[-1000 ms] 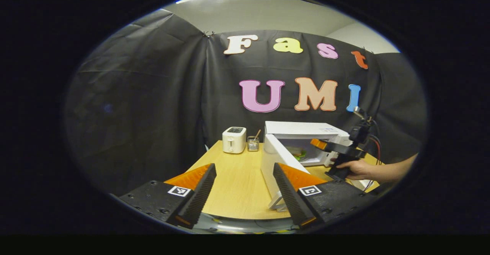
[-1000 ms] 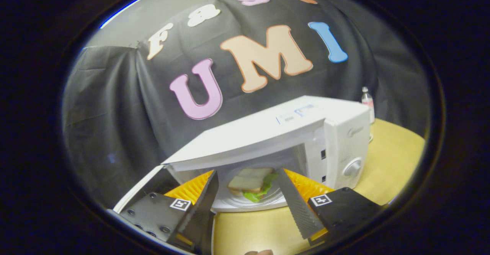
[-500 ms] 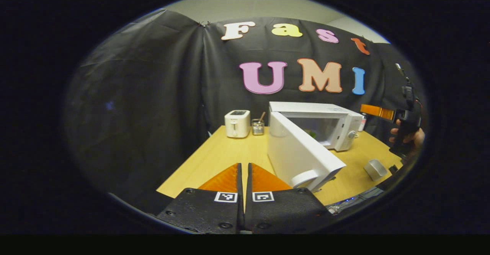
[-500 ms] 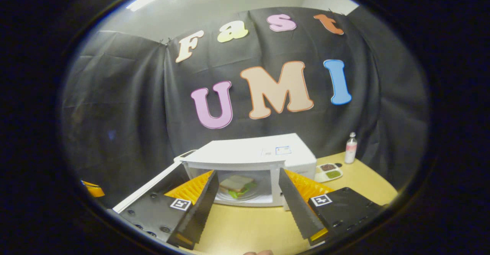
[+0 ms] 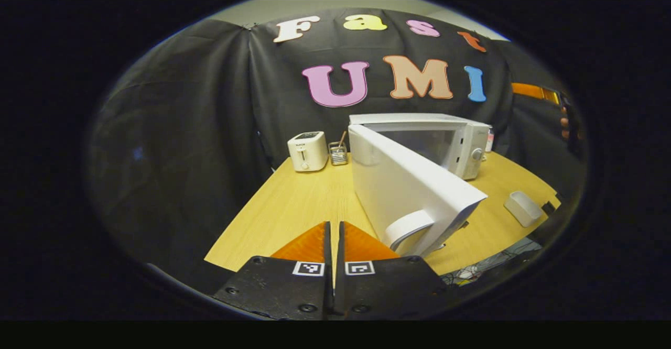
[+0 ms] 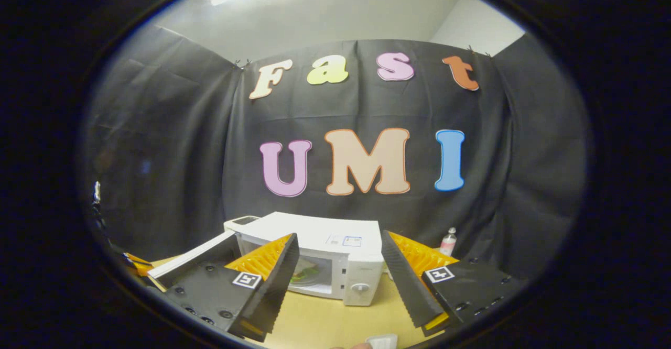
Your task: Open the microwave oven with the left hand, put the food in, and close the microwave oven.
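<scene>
The white microwave (image 5: 440, 129) stands at the back of the wooden table (image 5: 299, 207), its door (image 5: 403, 192) swung wide open toward me. In the left gripper view my left gripper (image 5: 334, 233) is shut with nothing between its orange fingers, low in front of the door's round handle (image 5: 406, 228). The right gripper (image 5: 540, 93) shows far right there, raised high in a hand. In the right gripper view my right gripper (image 6: 339, 257) is open and empty, well back from the microwave (image 6: 320, 257). A sandwich with lettuce (image 6: 306, 274) lies on a plate inside the cavity.
A white toaster (image 5: 307, 151) and a small glass with sticks (image 5: 338, 152) stand at the table's back left. A white box (image 5: 522, 207) lies on the right. A small bottle (image 6: 448, 241) stands behind the microwave.
The right gripper has pulled back and up, away from the microwave, leaving the sandwich inside. The left gripper shut from open and moved closer to the open door.
</scene>
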